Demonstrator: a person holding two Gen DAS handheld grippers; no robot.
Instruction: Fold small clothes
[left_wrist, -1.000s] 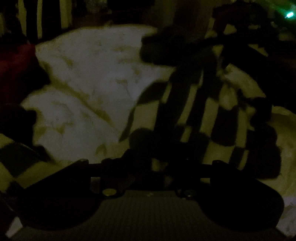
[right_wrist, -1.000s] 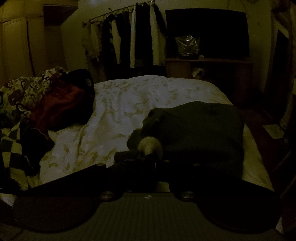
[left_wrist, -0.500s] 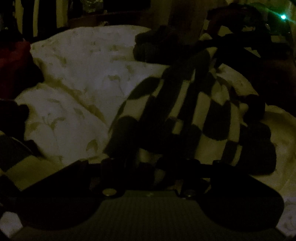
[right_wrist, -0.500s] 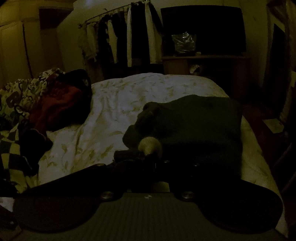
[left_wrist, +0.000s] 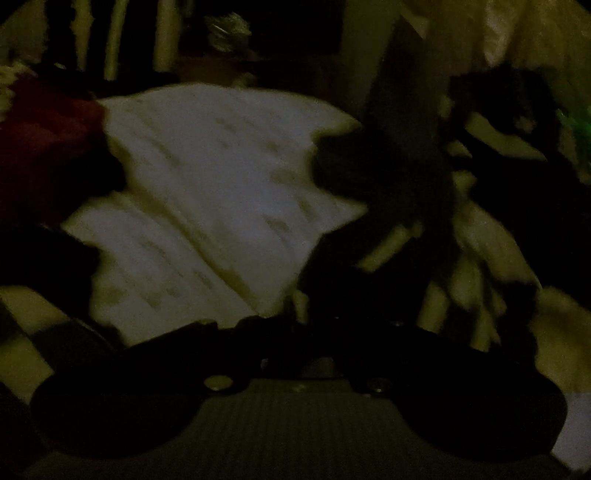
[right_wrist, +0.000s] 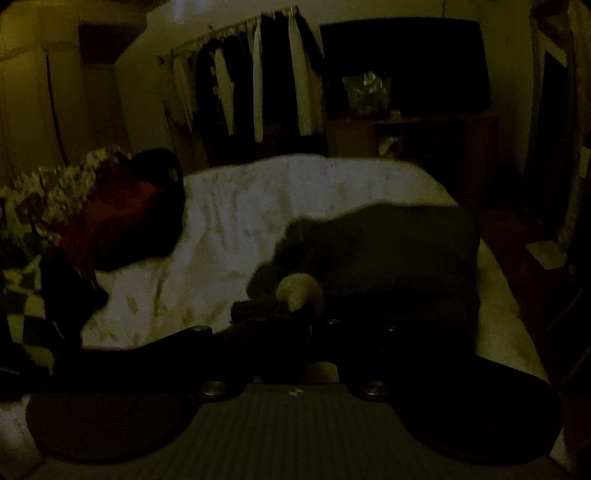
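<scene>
The room is very dark. In the left wrist view a black-and-white checkered garment (left_wrist: 436, 266) hangs bunched and blurred right in front of my left gripper (left_wrist: 306, 325), whose fingers seem closed on its lower edge. In the right wrist view a dark folded garment (right_wrist: 399, 254) lies on the white floral bedspread (right_wrist: 258, 206). My right gripper (right_wrist: 295, 314) sits at its near left corner, where a pale furry patch (right_wrist: 299, 291) shows. Its fingers are lost in shadow.
A pile of clothes lies at the bed's left: a red garment (right_wrist: 110, 218), a black one (right_wrist: 159, 173) and a checkered piece (right_wrist: 26, 310). Clothes hang on a rail (right_wrist: 251, 81) behind the bed. A dark cabinet (right_wrist: 406, 92) stands at the back right.
The checkered garment has bunched up and shifted right in the left view, which is now blurred by motion. The right view has drawn back slightly from the dark garment.
</scene>
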